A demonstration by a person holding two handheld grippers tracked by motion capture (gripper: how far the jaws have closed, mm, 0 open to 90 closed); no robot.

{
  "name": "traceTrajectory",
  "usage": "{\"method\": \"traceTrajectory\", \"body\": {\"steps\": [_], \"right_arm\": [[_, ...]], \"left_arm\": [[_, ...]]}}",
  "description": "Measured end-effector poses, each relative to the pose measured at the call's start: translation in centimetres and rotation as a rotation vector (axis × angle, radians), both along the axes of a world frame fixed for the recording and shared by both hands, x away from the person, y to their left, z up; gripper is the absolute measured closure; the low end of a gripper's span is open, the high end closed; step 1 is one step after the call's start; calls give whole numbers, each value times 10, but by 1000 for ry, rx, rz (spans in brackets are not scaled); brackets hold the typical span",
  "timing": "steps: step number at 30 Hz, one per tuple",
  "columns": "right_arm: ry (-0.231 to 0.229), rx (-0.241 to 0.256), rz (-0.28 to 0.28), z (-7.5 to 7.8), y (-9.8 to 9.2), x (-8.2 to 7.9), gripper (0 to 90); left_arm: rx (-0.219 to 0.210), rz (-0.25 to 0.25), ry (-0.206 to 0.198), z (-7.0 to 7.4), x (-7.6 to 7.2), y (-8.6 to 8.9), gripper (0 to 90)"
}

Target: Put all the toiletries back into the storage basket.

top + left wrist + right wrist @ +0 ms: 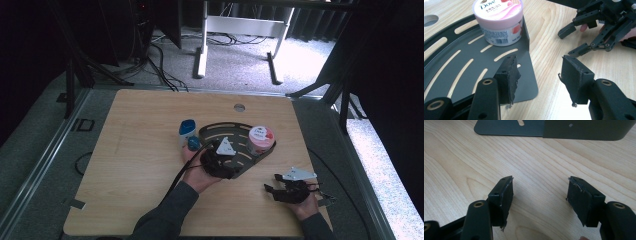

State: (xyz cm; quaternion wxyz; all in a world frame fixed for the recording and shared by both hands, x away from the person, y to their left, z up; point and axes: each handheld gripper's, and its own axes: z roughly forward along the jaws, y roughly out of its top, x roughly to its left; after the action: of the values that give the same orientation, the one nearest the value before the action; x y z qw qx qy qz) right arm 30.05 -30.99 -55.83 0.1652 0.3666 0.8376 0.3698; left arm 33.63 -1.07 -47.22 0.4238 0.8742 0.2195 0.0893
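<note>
Tub (pixel 498 21) stands on the black tray (pixel 454 67) at eleven o'clock from the left tool (pixel 537 75), whose jaws gape wide. Right tool (pixel 540 195), also wide and empty, rests farther off on the counter (pixel 461 157).

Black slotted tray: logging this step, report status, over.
Left gripper open, jaws straddling the black slotted metal tray corner. Right gripper open over bare wooden table. Pink Dove tub in tray; blue-capped bottle beside it.

I see bare wood between my right gripper (pixel 276 183) and the rack (pixel 216 131): free passage. On the rack, the tub (pixel 261 138) blocks the right end; the bottle (pixel 187 128) blocks its left side.
</note>
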Motion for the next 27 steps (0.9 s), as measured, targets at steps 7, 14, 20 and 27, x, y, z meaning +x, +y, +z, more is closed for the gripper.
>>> {"method": "traceTrajectory", "body": {"steps": [7,14,20,27], "right_arm": [[-3,4,4,0,-1,0,372],[-4,5,7,-1,-1,0,372],[-4,5,7,-1,-1,0,372],[-4,5,8,-1,-1,0,371]], "left_arm": [[5,-8,-7,6,-5,7,470],[12,0,-24,13,-10,16,467],[11,7,-34,19,-13,23,466],[16,14,-50,23,-13,31,465]]}}
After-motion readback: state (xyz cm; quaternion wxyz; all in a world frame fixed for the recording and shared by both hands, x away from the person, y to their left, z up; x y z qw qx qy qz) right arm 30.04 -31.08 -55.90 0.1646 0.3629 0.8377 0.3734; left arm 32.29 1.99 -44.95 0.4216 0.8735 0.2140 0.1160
